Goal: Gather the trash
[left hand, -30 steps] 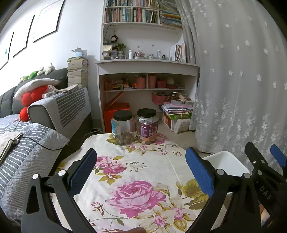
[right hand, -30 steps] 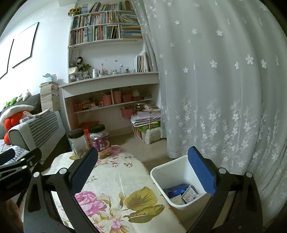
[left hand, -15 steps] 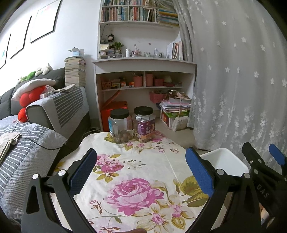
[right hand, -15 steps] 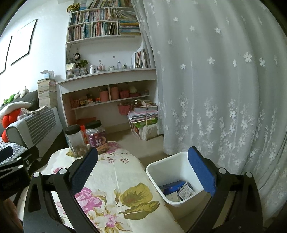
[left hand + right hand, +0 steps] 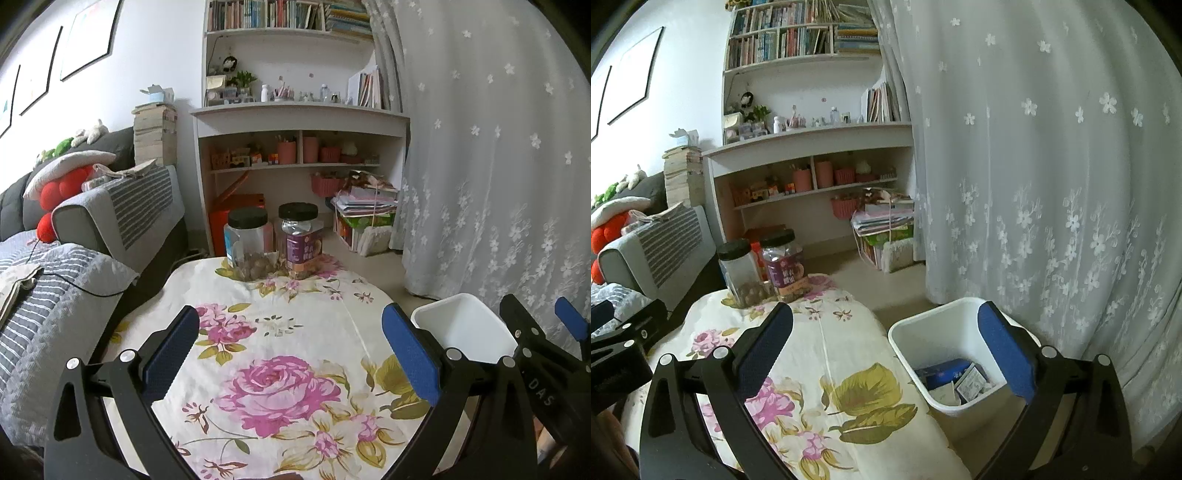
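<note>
A white trash bin (image 5: 945,332) stands on the floor right of the round table; it holds a blue box (image 5: 942,371) and some paper scraps (image 5: 971,384). The bin also shows in the left wrist view (image 5: 463,332). My left gripper (image 5: 291,354) is open and empty above the floral tablecloth (image 5: 280,387). My right gripper (image 5: 884,350) is open and empty, held over the table's right edge and the bin. It also shows at the right edge of the left wrist view (image 5: 543,325).
Two black-lidded jars (image 5: 273,240) stand at the table's far edge. A sofa (image 5: 85,251) with a striped blanket is on the left. A bookshelf (image 5: 299,147) stands behind, a white curtain (image 5: 1052,184) hangs on the right, and stacked papers (image 5: 886,229) lie on the floor.
Both grippers have drawn back and risen a little, so the table and bin look slightly farther away. Both stay open and empty.
</note>
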A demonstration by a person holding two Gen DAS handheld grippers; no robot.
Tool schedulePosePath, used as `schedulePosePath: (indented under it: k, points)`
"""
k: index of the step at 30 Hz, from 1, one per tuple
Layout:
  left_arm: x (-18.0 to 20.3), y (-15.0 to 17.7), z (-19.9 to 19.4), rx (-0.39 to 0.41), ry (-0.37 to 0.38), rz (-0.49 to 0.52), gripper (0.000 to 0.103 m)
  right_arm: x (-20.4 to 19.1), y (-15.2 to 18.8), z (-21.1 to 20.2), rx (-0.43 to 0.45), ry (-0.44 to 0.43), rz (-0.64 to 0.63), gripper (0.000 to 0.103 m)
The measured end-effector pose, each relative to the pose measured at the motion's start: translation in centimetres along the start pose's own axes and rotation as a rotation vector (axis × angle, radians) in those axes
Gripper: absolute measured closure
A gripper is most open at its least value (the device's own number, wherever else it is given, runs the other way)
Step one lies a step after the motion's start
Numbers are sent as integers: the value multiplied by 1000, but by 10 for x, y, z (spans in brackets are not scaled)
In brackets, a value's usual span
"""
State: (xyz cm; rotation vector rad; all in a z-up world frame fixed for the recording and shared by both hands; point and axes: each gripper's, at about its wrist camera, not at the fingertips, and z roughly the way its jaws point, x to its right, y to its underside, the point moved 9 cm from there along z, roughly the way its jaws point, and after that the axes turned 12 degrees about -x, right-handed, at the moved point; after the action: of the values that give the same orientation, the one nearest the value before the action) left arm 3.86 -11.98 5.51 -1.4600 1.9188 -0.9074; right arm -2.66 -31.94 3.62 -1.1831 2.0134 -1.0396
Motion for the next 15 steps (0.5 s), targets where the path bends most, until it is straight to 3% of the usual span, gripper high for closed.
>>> schedulePosePath:
  k: [15]
  points:
    - [0,7,24,-51,0,1,7,0,8,26,-73,-6,-1,7]
